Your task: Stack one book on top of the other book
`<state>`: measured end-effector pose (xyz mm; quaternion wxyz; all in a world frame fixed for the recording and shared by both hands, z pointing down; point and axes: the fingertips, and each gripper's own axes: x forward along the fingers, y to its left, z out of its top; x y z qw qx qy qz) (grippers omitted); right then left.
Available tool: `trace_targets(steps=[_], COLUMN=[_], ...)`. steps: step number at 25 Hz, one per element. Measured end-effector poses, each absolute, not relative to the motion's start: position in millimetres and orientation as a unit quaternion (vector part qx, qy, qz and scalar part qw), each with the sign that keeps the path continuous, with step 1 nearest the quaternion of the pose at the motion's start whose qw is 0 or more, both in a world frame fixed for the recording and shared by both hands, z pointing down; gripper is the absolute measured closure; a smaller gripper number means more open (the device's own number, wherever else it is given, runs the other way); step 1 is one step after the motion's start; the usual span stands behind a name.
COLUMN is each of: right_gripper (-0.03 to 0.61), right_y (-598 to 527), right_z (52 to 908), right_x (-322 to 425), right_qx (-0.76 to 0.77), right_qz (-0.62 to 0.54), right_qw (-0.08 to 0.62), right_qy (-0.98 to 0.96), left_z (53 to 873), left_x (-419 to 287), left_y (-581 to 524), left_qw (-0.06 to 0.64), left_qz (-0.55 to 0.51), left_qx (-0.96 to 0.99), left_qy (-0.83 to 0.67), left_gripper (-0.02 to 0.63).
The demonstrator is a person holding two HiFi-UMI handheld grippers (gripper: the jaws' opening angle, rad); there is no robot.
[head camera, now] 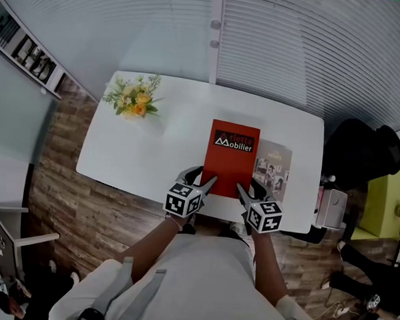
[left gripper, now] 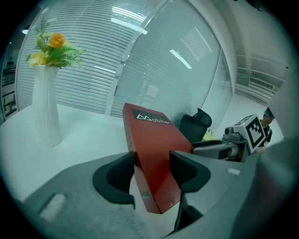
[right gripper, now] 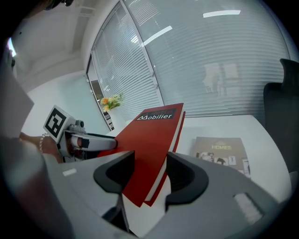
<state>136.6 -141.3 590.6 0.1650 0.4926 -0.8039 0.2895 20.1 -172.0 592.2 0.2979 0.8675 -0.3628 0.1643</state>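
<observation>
Here, we hold the red book point(head camera: 231, 157) by its two near corners: our left tool point(head camera: 202, 178) is clamped on the left corner and our right tool point(head camera: 250, 187) on the right. Its near edge is lifted off the counter point(head camera: 140, 153), just beside the grey book point(head camera: 274, 168), which lies flat. A vase of flowers point(head camera: 133, 100) stands far left

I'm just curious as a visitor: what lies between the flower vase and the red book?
Nothing. In the head view only bare white table separates the flower vase and the red book; the left gripper view agrees.
</observation>
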Motion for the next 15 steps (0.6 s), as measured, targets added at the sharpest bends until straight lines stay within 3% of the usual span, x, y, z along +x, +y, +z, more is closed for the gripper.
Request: trace_targets(steps=[15], right_gripper=[0.365], right_y=[-125], right_z=[591], right_x=[260], right_qx=[0.479], right_qz=[0.300], right_qw=[0.156], right_qy=[-0.810], left_z=[588], left_x=[144], left_y=[-156], left_qw=[0.292], left_qz=[0.176], left_qx=[0.860], left_qy=[-0.380], left_gripper=[0.371])
